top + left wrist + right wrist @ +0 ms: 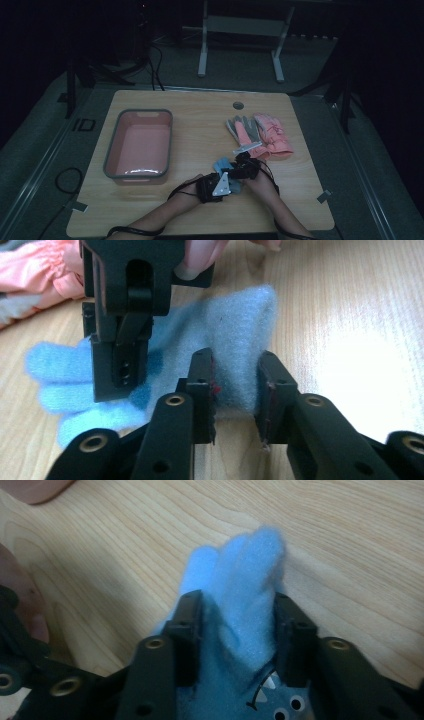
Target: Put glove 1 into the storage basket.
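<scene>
my left tongs [235, 390] pinch the blue glove [235, 330] at its cuff; my right tongs [237, 625] clamp its fingers. i'd lift both ends together, level, towards the pink bin [112, 155].

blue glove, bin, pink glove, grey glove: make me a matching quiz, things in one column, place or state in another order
Things:
1. blue glove
2. bin
3. pink glove
4. grey glove

Places or states:
A. lies farthest right on the table
B. stands empty at the left
C. gripped by both tongs
D. lies just left of the pink glove

Pairs: 1-C, 2-B, 3-A, 4-D
</scene>
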